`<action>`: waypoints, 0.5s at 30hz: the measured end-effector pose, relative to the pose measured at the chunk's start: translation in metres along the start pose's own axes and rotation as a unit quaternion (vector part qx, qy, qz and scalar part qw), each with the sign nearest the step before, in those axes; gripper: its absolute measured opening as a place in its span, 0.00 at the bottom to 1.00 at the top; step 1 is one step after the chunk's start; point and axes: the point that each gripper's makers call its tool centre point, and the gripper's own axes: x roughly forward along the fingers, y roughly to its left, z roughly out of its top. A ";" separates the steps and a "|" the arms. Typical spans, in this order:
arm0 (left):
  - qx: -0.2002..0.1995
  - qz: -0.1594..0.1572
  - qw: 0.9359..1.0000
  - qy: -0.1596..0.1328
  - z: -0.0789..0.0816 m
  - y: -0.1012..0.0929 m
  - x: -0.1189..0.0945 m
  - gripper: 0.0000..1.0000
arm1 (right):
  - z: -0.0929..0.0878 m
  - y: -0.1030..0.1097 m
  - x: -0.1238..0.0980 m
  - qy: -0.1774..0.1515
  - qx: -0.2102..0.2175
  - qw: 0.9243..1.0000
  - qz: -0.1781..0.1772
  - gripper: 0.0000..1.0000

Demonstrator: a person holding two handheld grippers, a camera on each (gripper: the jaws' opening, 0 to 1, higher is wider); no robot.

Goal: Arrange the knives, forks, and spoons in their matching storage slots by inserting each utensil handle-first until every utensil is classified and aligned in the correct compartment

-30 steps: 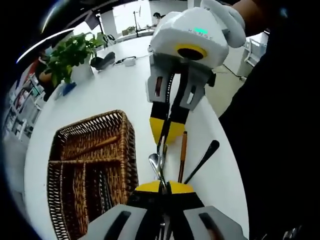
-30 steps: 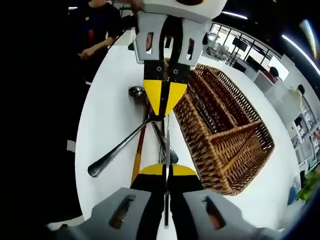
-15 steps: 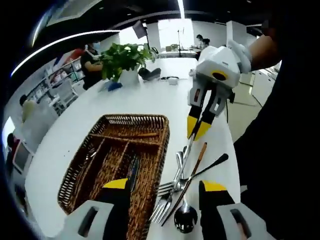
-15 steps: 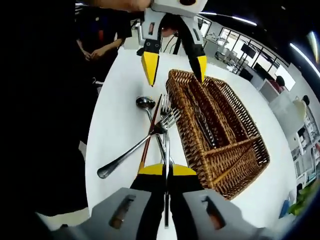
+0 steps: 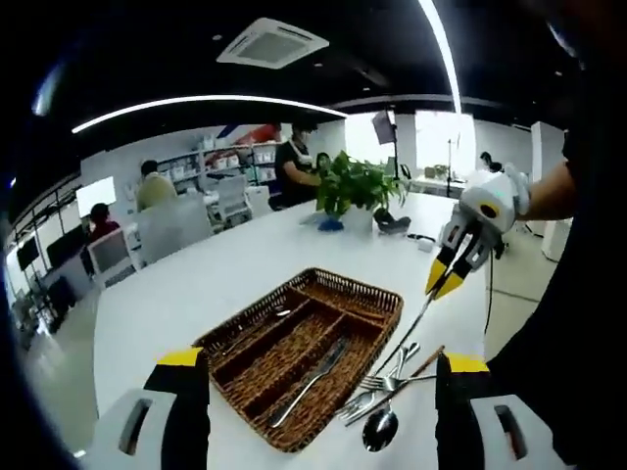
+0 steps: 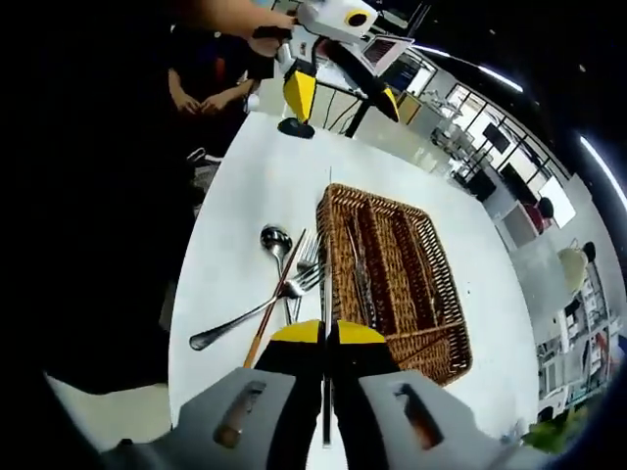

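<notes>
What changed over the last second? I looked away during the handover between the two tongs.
The left tongs let go of the knife and opened, pulling up and away from the table. The right tongs stayed shut on the knife and lifted it clear of the utensil pile. The wicker tray and the remaining utensils stayed put.
</notes>
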 end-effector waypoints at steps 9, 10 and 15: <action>-0.021 0.040 0.999 -0.008 0.002 0.015 -0.039 1.00 | 0.017 -0.012 -0.005 0.005 -0.025 1.000 0.013 0.00; -0.023 0.043 0.999 -0.007 0.001 0.016 -0.041 1.00 | 0.018 -0.014 -0.005 0.005 -0.029 0.999 0.012 0.00; -0.031 0.057 0.998 0.000 -0.006 0.022 -0.050 1.00 | 0.023 -0.024 -0.002 0.006 -0.032 0.999 0.009 0.00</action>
